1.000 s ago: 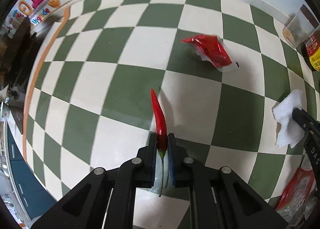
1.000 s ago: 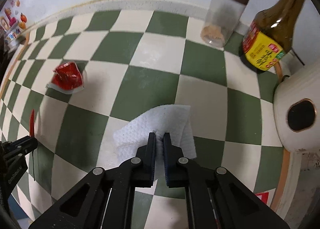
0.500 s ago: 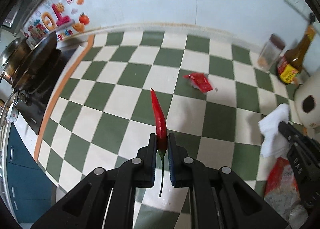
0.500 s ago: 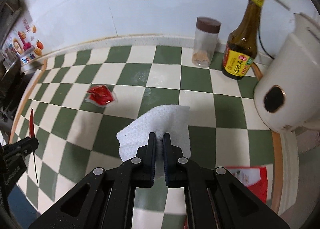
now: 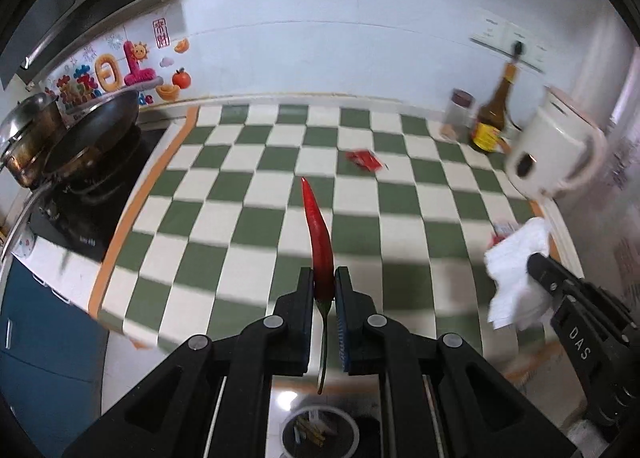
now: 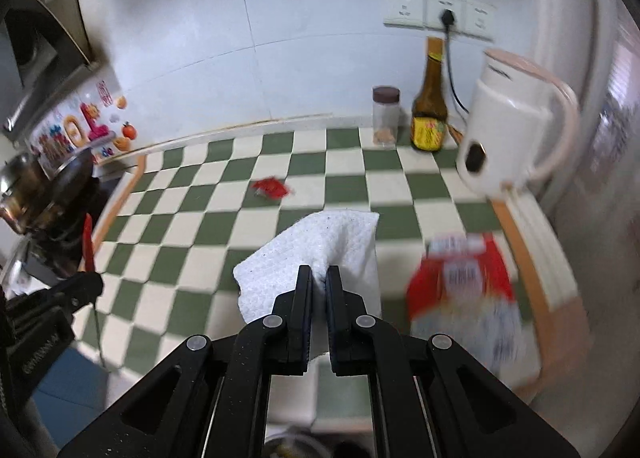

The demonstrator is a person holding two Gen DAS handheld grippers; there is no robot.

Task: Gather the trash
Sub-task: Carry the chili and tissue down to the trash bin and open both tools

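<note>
1. Two pieces of trash are already off the green-and-white checked table (image 5: 248, 226): a long red chilli pepper with a green stem (image 5: 318, 242) and a crumpled white paper towel (image 6: 316, 254).
2. The left tool (image 5: 324, 290) is closed down tight on the chilli near its stem end. The pepper sits in the lower middle of the left wrist view, clear of the table.
3. The right tool (image 6: 318, 282) is pinched shut on a fold of the paper towel, which fills the middle of the right wrist view and hangs loosely round the jaws.
4. Left to collect, as far as can be seen: a small flattened red plastic wrapper (image 5: 363, 160) lying on the table in the upper middle of the left wrist view, and a blurred red-and-white packet (image 6: 464, 282) at the lower right of the right wrist view.
5. A round bin with scraps in it (image 5: 320, 432) shows at the bottom edge of the left wrist view, below the jaws; dropping both held pieces there looks like the step in hand.
6. The chilli's long axis runs almost straight up the frame, tip leaning slightly left and away from the tool, stem trailing back between the jaws.
</note>
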